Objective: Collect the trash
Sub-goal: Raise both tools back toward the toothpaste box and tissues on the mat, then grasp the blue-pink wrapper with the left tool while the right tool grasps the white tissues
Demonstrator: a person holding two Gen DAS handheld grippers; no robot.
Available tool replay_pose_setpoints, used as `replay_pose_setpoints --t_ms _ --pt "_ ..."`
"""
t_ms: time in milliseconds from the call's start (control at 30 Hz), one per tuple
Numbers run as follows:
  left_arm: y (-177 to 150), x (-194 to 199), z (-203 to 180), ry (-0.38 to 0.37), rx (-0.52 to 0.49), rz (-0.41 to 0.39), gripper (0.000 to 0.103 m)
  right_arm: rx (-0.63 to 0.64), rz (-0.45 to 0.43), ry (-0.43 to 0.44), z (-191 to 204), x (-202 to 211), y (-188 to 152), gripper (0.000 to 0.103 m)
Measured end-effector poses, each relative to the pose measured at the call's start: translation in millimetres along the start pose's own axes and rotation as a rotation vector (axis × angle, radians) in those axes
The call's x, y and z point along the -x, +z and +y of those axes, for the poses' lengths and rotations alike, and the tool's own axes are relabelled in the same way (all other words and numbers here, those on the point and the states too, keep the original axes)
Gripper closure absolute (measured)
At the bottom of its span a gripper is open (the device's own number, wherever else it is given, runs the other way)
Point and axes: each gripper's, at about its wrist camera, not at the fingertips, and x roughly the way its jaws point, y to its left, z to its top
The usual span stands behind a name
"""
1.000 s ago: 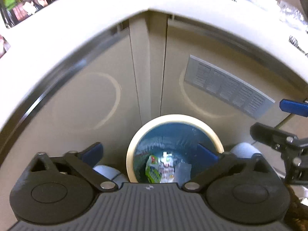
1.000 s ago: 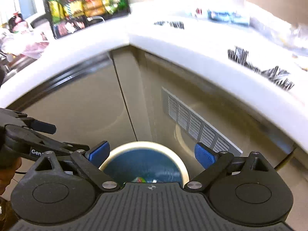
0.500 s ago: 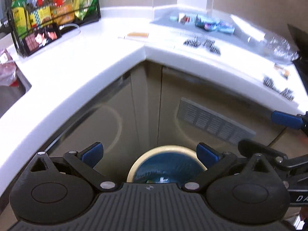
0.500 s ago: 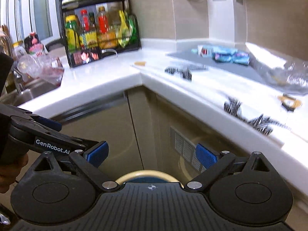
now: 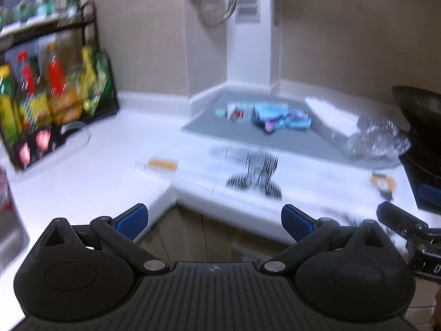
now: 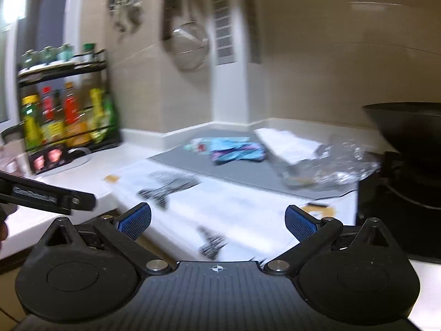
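Both views are blurred. My left gripper (image 5: 213, 219) is open and empty, level with the corner of the white counter (image 5: 82, 171). My right gripper (image 6: 217, 222) is open and empty, over the counter's front edge (image 6: 248, 207). Trash lies on the counter: blue and purple wrappers (image 5: 278, 117) (image 6: 234, 150) on a grey mat (image 5: 289, 140) (image 6: 248, 173), a crumpled clear plastic bag (image 5: 377, 140) (image 6: 330, 168), black striped scraps (image 5: 253, 173) (image 6: 168, 186) and small orange pieces (image 5: 162, 164) (image 6: 111, 178). The right gripper's side shows in the left wrist view (image 5: 405, 226).
A black rack of sauce bottles (image 5: 52, 102) (image 6: 66, 118) stands at the back left. A black wok (image 6: 405, 132) sits on a stove at the right. A metal strainer (image 6: 190, 47) hangs on the wall. A sink edge (image 5: 11, 237) is at the far left.
Both grippers have risen from over the blue-lined bin by the cabinet up to counter height. The bin has dropped out of view and the countertop trash now fills both views.
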Motion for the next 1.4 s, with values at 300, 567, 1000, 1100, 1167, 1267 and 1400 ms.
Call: replay_pose_setpoints --t_ms 300,567,1000,1100,1167,1267,1400 --pt "64 -60 -17 -0.003 -0.082 -0.077 0.000 -0.082 -0.019 -0.114 -36 -60 43 0.000" --pt "115 -156 -47 -0.050 -0.180 -0.100 0.000 -0.092 0.018 -0.237 -50 -163 76 0.000" --pt "134 -283 -97 -0.218 -0.300 0.021 0.000 -0.006 0.152 -0.304 -65 -292 87 0.000" --pt "137 -302 -103 -0.218 -0.260 0.078 0.002 -0.020 0.159 -0.287 -69 -299 84 0.008" --pt "138 -309 -101 -0.223 -0.215 0.114 0.047 -0.058 0.140 -0.227 -73 -295 82 0.058" --pt "142 -319 -87 -0.240 -0.108 0.220 0.098 -0.123 0.126 -0.217 -83 -284 80 0.096" --pt "146 -301 -61 -0.261 0.007 0.190 0.103 -0.202 0.070 -0.189 -92 -257 84 0.097"
